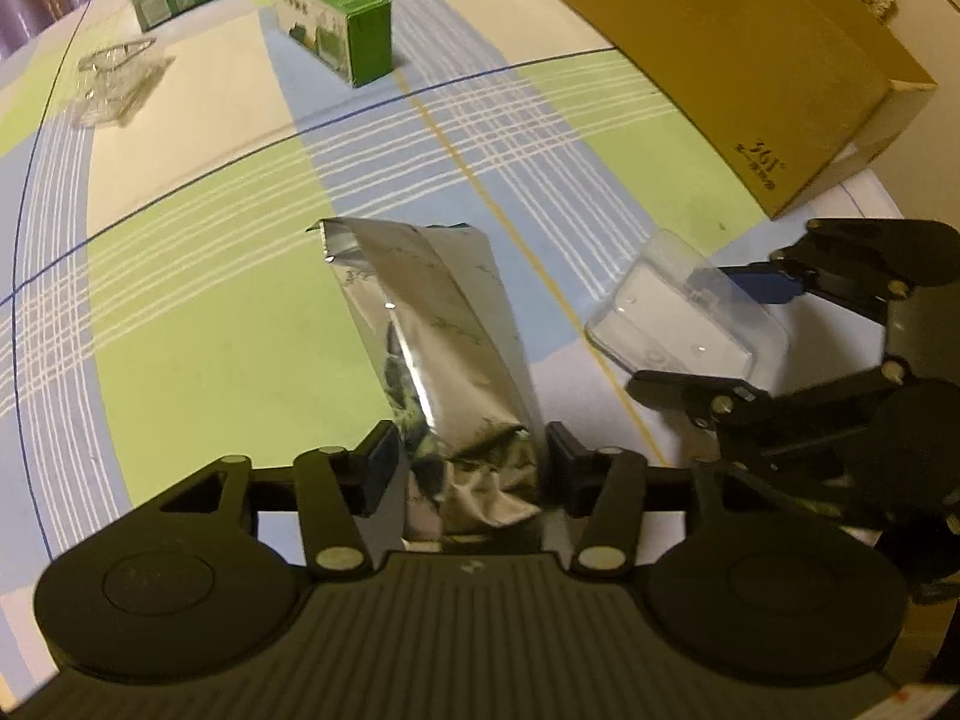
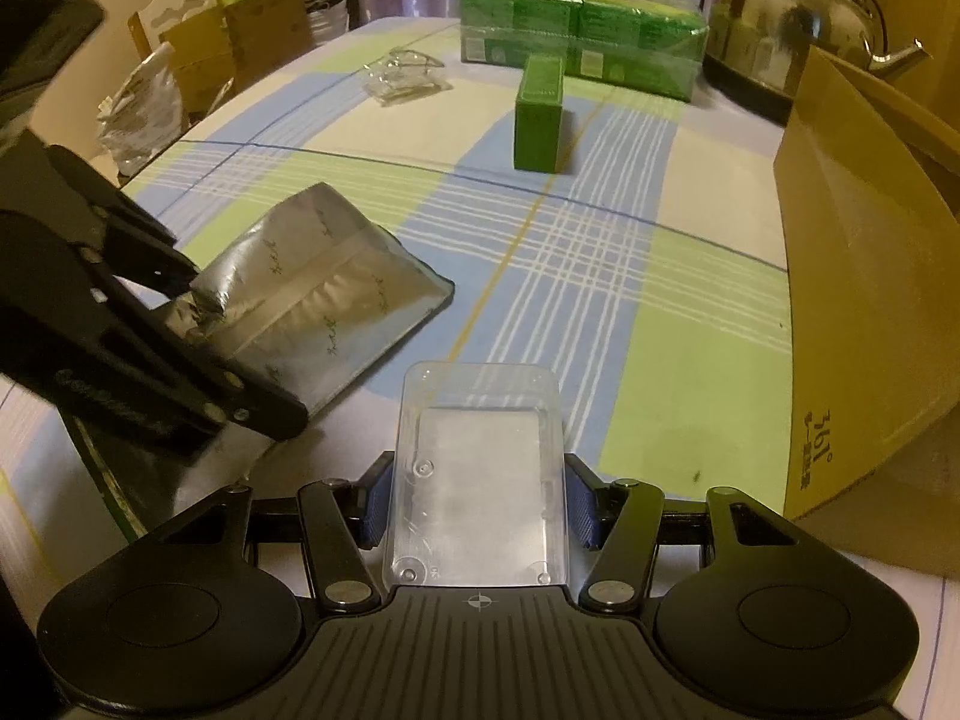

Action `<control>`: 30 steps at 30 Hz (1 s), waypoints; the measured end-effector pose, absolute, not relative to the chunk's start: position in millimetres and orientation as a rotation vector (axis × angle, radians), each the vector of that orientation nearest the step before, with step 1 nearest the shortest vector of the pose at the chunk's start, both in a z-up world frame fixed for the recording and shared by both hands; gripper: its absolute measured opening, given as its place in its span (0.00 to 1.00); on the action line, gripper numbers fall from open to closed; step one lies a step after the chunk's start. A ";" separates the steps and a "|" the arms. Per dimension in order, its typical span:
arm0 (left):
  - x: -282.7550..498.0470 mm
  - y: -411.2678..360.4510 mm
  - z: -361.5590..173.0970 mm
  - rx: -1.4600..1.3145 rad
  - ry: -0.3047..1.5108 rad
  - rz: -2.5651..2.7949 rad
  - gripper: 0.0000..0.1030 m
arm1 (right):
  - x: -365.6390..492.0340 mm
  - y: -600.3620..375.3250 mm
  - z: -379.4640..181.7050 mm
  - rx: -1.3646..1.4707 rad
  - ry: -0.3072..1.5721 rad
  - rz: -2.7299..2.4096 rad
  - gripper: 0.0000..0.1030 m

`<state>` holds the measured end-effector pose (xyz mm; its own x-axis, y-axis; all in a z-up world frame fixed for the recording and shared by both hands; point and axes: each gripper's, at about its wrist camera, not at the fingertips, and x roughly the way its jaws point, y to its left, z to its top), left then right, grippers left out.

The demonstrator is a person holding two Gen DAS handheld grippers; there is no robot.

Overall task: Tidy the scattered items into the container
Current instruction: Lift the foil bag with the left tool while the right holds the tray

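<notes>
Left gripper (image 1: 474, 468) clamped on the crumpled end of a silver foil pouch (image 1: 432, 324), centre frame: light, soft, slippery, best pinched at the sealed edge. Right gripper (image 2: 477, 501) squeezing a clear plastic tray (image 2: 480, 438): stiff, thin, likely crackable. Cardboard box (image 2: 870, 300) waiting at right edge.

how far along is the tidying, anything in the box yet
Nothing can be confirmed as done: the inside of the cardboard box is hidden in both views. In hand: the left gripper is shut on the silver foil pouch, and the right gripper is shut on the clear plastic tray. Still left on the tablecloth: the small green box and the crumpled clear packaging.
</notes>
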<state>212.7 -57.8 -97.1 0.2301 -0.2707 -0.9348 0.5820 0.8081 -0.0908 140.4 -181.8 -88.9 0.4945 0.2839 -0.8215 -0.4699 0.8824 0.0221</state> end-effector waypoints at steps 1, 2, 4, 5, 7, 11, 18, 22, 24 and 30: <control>214.6 -58.6 -97.2 0.302 1.202 -0.600 0.50 | 140.0 -181.4 -88.8 -0.223 0.946 0.462 0.52; 216.3 -59.3 -97.3 0.301 1.204 -0.599 0.50 | 139.9 -181.4 -89.1 -0.229 0.945 0.461 0.52; 217.3 -61.1 -97.6 0.308 1.206 -0.597 0.50 | 140.6 -182.8 -91.0 -0.236 0.951 0.457 0.52; 216.2 -63.0 -97.5 0.326 1.202 -0.598 0.48 | 140.9 -184.3 -92.0 -0.235 0.953 0.453 0.52; 212.5 -66.7 -97.8 0.370 1.189 -0.607 0.45 | 141.8 -187.7 -92.7 -0.226 0.954 0.450 0.52; 208.8 -68.4 -94.9 0.403 1.164 -0.618 0.35 | 143.1 -187.9 -91.4 -0.230 0.950 0.440 0.55; 208.1 -63.6 -89.5 0.406 1.142 -0.610 0.34 | 143.8 -188.0 -92.3 -0.209 0.961 0.444 0.58; 208.0 -62.4 -85.4 0.383 1.134 -0.620 0.34 | 143.2 -186.7 -91.8 -0.215 0.961 0.447 0.56; 207.7 -61.7 -80.8 0.368 1.125 -0.629 0.34 | 142.8 -186.2 -91.3 -0.215 0.961 0.449 0.52; 208.9 -64.2 -77.3 0.370 1.119 -0.622 0.34 | 141.3 -191.6 -78.6 -0.191 0.900 0.434 0.52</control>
<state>208.9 -64.2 -77.3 0.2949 -0.2757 -0.9149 0.6317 0.7747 -0.0298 141.3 -191.6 -78.6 0.5423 0.2838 -0.7908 -0.4414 0.8971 0.0193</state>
